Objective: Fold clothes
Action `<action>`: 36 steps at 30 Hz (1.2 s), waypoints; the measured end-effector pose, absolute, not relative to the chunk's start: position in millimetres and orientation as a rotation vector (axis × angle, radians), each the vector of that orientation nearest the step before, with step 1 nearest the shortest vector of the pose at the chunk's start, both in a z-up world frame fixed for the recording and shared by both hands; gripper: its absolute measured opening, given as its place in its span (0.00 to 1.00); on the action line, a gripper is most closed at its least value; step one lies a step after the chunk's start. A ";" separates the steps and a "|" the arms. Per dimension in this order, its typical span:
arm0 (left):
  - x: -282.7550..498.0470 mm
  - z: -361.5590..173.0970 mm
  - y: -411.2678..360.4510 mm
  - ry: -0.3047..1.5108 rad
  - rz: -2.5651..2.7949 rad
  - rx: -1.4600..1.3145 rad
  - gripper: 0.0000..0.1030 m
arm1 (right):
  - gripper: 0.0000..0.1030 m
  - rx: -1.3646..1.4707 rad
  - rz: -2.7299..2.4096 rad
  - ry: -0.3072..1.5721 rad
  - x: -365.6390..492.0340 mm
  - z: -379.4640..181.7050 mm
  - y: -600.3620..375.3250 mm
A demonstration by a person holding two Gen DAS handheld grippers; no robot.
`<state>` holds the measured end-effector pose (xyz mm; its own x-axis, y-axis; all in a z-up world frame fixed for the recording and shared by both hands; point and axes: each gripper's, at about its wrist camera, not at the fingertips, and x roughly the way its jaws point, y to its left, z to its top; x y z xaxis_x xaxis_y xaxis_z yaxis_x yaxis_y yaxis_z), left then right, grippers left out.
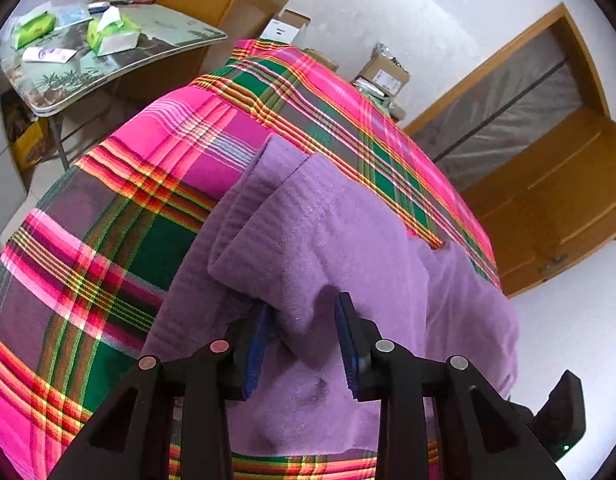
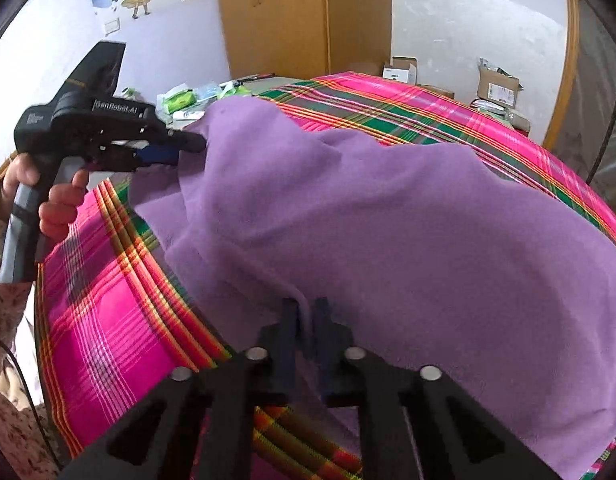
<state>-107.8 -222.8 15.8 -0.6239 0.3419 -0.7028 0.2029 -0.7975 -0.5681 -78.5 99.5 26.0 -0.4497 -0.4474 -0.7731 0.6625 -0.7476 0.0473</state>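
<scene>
Garment of soft purple fleece (image 2: 388,220), spread in the middle of a bed cover of pink, green and orange plaid cloth (image 2: 108,320), with the left and near edges lifted off it and a doubled layer at the left side. Pinched at the near edge between the closed fingers of the right gripper (image 2: 306,320), only a thin hem between the pads. Held at the left edge by the left gripper (image 1: 304,336), fingers pressed on a thick bunch of fleece and so standing somewhat apart. Handle of that gripper in a hand (image 2: 56,200).

Probably a fold in progress; hard to say which one.

Possible trouble from here:
- Thin hem slipping out of the right fingers under a strong pull.
- Thick bunch on the left sliding loose, giving an uneven fold.
- Dragging of the plaid cover together with the fleece, if carried too low.

Far to the left, a small table with green tissue packs (image 1: 108,32).
</scene>
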 end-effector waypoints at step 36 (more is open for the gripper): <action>-132.5 12.3 -215.9 -1.279 2.497 -1.327 0.29 | 0.04 0.825 -2.437 0.086 -128.9 89.0 135.4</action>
